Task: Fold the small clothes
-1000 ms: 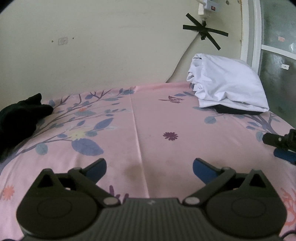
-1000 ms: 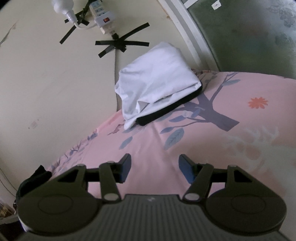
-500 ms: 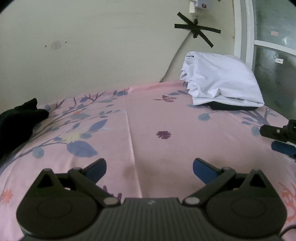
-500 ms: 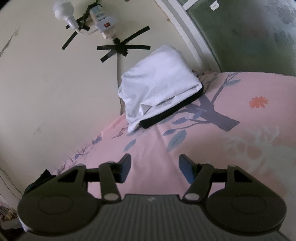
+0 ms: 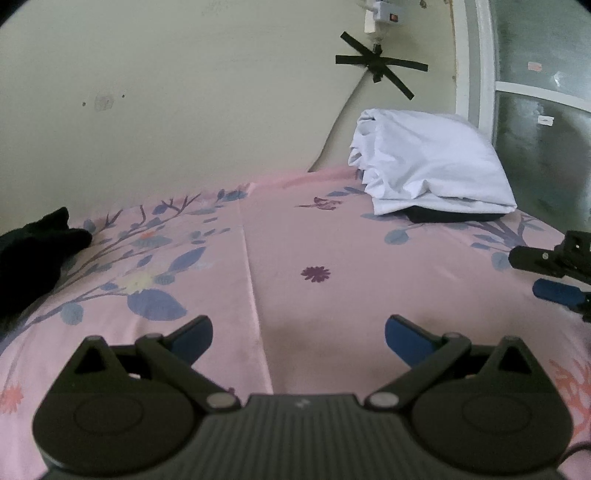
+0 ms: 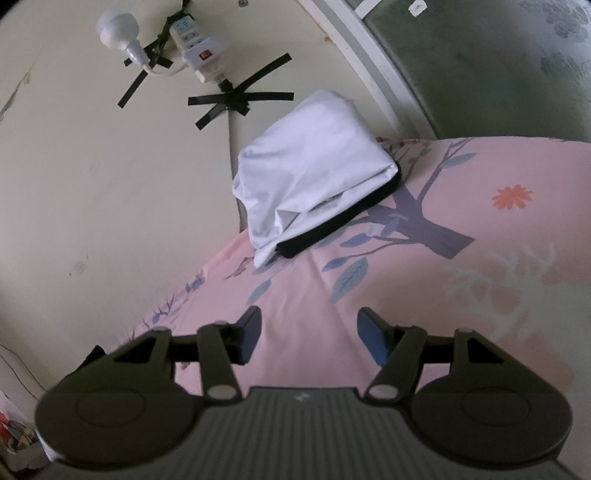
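A folded white garment (image 5: 428, 166) lies on top of a folded black one (image 5: 447, 215) at the far right of the pink floral bed, against the wall; the stack also shows in the right wrist view (image 6: 310, 184). A loose black garment (image 5: 29, 254) lies at the bed's left edge. My left gripper (image 5: 298, 334) is open and empty above the bare sheet. My right gripper (image 6: 309, 334) is open and empty, well short of the stack; its fingers show at the right edge of the left wrist view (image 5: 554, 269).
The pink floral sheet (image 5: 295, 258) covers the bed. A cream wall (image 5: 184, 92) runs along the far side, with a power strip (image 6: 197, 51) and a bulb (image 6: 116, 29) taped to it. A window (image 5: 535, 110) stands at the right.
Both grippers have shifted slightly; the white stack has drifted left in the left view and right in the right view. Both stay open and empty.
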Available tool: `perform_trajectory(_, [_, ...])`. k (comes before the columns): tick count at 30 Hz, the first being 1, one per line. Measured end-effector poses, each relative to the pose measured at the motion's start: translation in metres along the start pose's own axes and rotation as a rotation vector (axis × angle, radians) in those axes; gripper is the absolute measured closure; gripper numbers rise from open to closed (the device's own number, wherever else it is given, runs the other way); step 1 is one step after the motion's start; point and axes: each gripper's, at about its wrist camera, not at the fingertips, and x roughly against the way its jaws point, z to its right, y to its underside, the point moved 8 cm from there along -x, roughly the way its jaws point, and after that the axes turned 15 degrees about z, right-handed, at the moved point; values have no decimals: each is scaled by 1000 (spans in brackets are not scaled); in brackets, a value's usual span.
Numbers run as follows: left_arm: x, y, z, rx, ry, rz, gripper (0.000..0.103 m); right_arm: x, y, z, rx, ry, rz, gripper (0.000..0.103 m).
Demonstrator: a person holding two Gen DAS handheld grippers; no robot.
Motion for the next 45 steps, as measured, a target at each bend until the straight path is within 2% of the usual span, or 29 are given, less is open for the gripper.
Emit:
perform_trajectory(9, [3, -2, 2, -7, 7, 19, 0, -1, 0, 2, -11, 6, -1, 40])
perform_trajectory(21, [1, 0, -1, -12, -16, 2, 0, 0, 0, 3, -14, 7, 2, 40])
perform_trajectory(27, [1, -1, -4, -15, -45, 8, 0, 3, 1, 0, -6, 7, 7, 40])
perform_trajectory(30, [2, -2, -8, -23, -98, 18, 0, 3, 3, -3, 13, 2, 13, 40])
perform_trajectory(34, [-1, -1, -16, -5, -130, -6, 0, 1, 4, -8, 58, -7, 23, 39])
perform_trajectory(40, [-6, 2, -29, 59, -153, -52, 0, 1, 6, -13, 74, -11, 15, 38])
perform_trajectory(45, [-6, 3, -28, 53, -154, -58, 0, 0, 5, -12, 73, -10, 15, 38])
